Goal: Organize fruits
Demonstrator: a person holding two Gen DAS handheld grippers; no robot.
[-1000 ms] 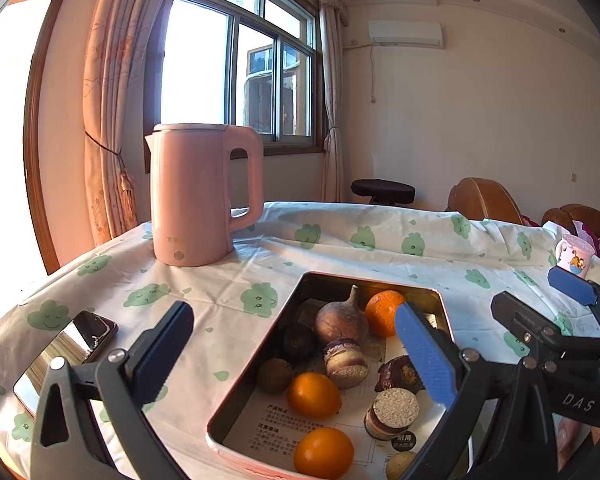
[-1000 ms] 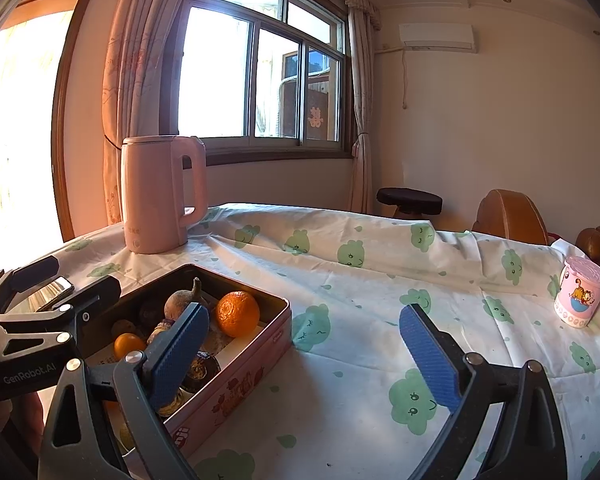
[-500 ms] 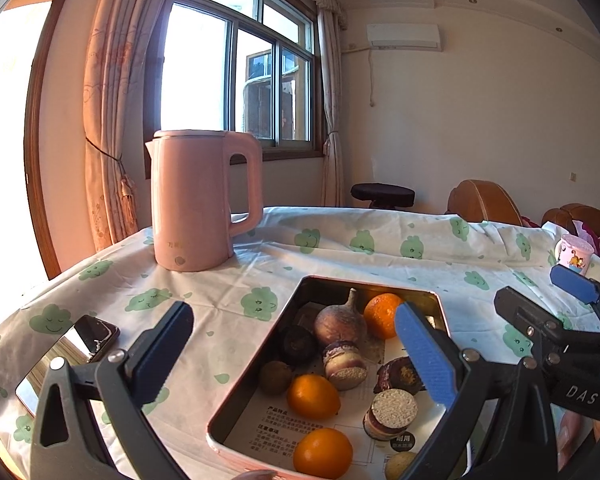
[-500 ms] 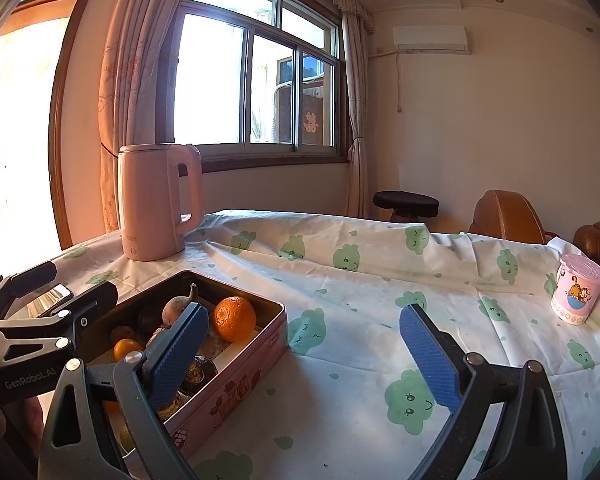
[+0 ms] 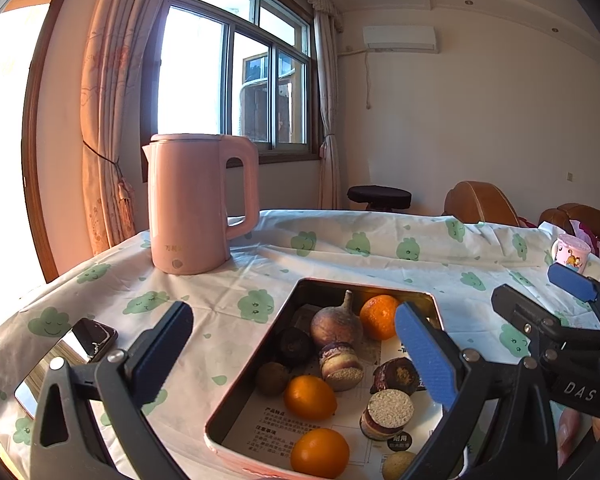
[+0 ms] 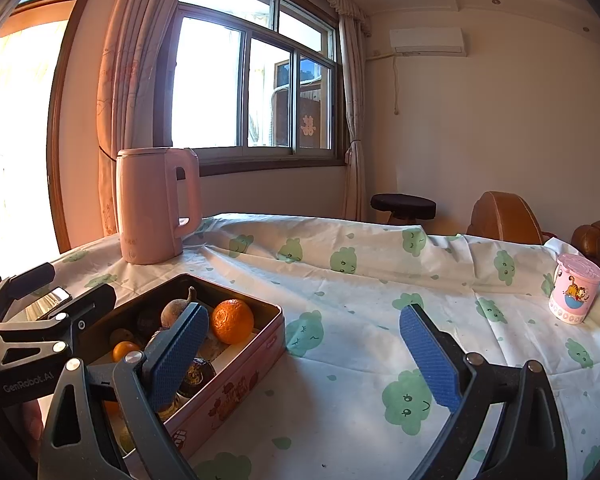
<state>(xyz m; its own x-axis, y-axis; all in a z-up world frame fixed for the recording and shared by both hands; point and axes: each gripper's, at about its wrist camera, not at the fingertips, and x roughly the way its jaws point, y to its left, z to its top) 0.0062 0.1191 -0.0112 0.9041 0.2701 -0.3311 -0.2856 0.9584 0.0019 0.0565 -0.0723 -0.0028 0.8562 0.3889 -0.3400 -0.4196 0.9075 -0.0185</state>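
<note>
At far left on the bench we see a pink kettle (image 5: pixel 196 204). Our left gripper (image 5: pixel 296 354), fingers released, hovers over the tin (image 5: pixel 256 356) of fruit. Our right gripper (image 6: pixel 304 354), also released and empty, hangs right of it; a pink cup (image 6: pixel 576 294) stands far right.

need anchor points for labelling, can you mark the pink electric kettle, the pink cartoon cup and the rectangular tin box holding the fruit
pink electric kettle (image 5: pixel 188 208), left wrist view, middle of its body
pink cartoon cup (image 6: pixel 576 294), right wrist view, its printed side
rectangular tin box (image 6: pixel 236 390), right wrist view, its pink outer wall
</note>
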